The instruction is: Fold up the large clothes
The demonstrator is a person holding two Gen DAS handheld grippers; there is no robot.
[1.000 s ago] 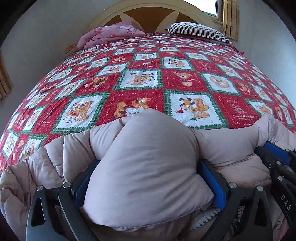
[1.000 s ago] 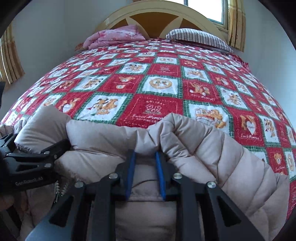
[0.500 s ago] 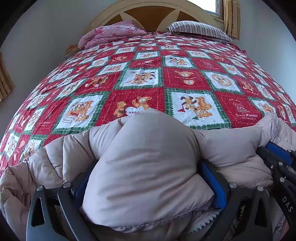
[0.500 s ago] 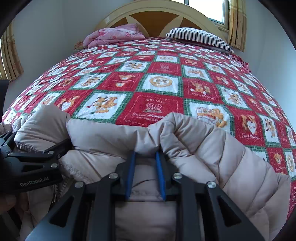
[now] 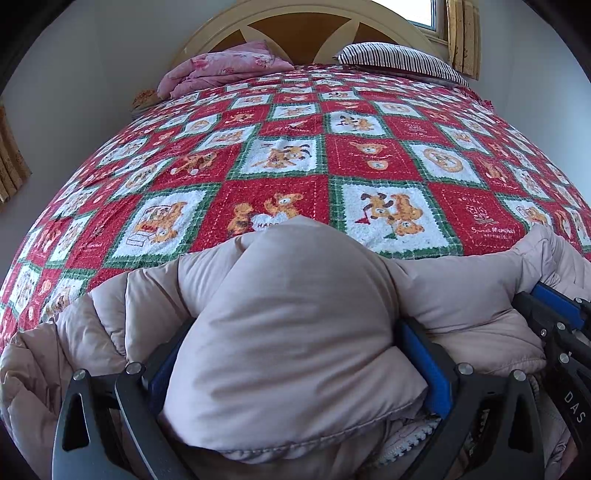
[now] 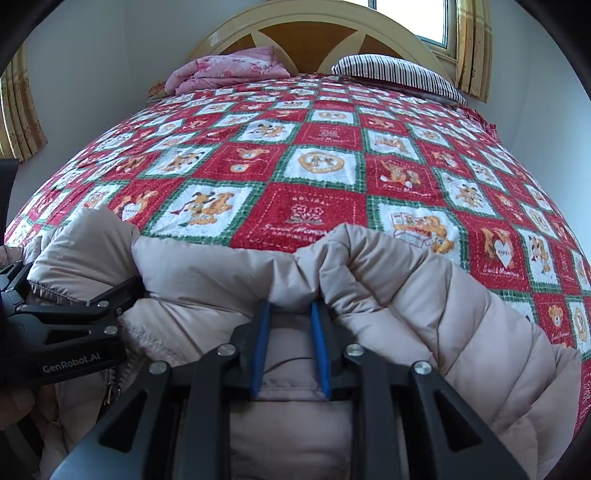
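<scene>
A puffy beige down jacket (image 5: 295, 332) lies bunched along the near edge of the bed. In the left wrist view a thick fold of it bulges up between the blue pads (image 5: 424, 365), and my left gripper (image 5: 293, 328) is shut on that fold, its jaws held wide by the padding. In the right wrist view my right gripper (image 6: 291, 308) is shut on a thinner fold of the jacket (image 6: 424, 314), its pads (image 6: 260, 339) close together. Each gripper shows in the other's view: the right gripper (image 5: 554, 325) at the right edge, the left gripper (image 6: 74, 321) at the left.
A red, white and green patchwork bedspread (image 5: 332, 166) with bear pictures covers the bed beyond the jacket. A folded pink quilt (image 6: 229, 70) and a striped pillow (image 6: 395, 74) lie at the wooden headboard (image 6: 314, 29). Walls close both sides; a window (image 6: 424, 18) is at the back right.
</scene>
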